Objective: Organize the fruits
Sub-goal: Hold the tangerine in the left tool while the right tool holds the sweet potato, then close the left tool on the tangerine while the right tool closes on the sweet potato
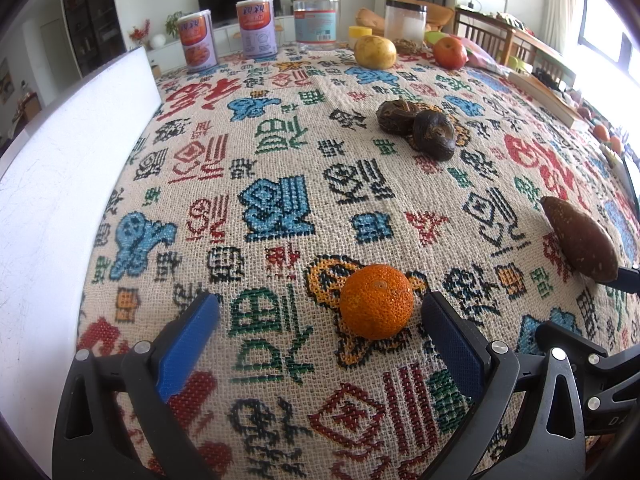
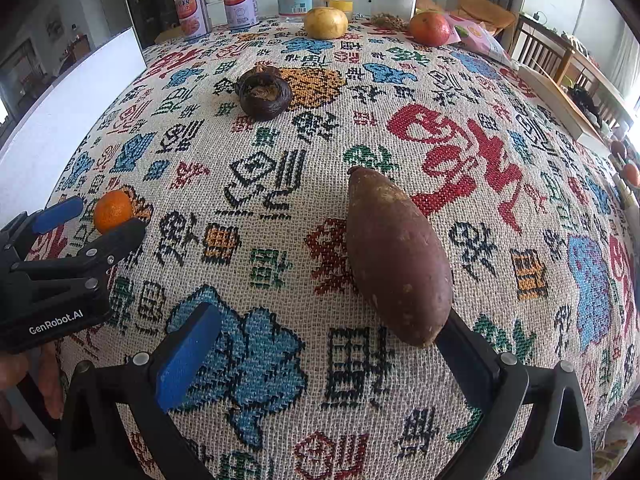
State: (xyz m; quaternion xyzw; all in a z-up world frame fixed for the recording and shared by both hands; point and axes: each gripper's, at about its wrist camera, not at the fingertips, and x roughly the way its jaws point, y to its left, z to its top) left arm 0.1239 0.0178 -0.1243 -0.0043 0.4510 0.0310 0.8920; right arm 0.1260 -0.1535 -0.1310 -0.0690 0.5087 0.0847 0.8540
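A small orange mandarin point(image 1: 376, 301) lies on the patterned cloth between the open fingers of my left gripper point(image 1: 320, 322), close to the right finger; it also shows in the right wrist view point(image 2: 113, 211). A brown sweet potato point(image 2: 396, 256) lies between the open fingers of my right gripper point(image 2: 328, 334), resting by the right finger; it also shows in the left wrist view point(image 1: 580, 240). Two dark wrinkled fruits point(image 1: 416, 126) sit mid-table. A yellow pear point(image 1: 375, 52) and a red apple point(image 1: 450, 53) sit at the far edge.
A white board point(image 1: 60, 184) stands along the table's left side. Two cans point(image 1: 256, 28), a glass jar point(image 1: 316, 20) and a plastic jar point(image 1: 405, 22) line the far edge. A pink bag point(image 2: 476, 36) and chairs are at the right.
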